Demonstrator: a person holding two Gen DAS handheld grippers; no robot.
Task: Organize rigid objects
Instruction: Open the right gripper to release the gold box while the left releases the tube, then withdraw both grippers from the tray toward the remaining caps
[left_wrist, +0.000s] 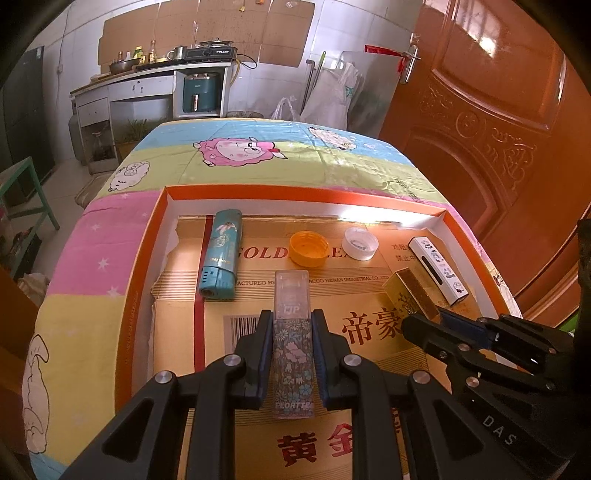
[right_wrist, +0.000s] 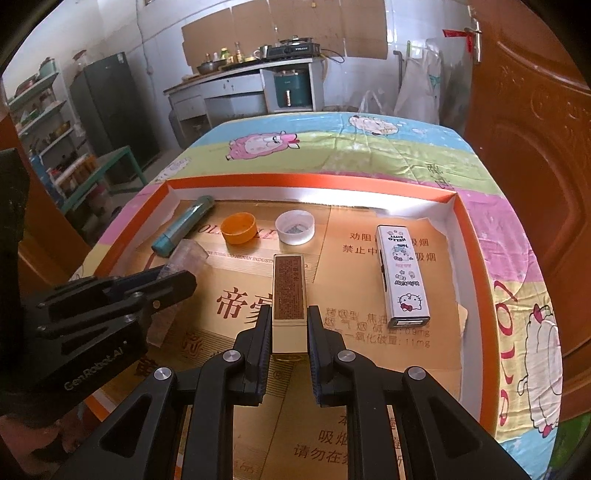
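My work surface is a table under a cartoon-sheep cloth (left_wrist: 236, 162). Directly on the cloth I find one orange-rimmed shallow box (left_wrist: 140, 258), its floor lined with flattened gold carton cardboard (left_wrist: 369, 295).

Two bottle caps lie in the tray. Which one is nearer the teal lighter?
The orange cap. It lies open side up right beside the teal lighter, while the white cap sits on its far side, toward the white cartoon-printed lighter.
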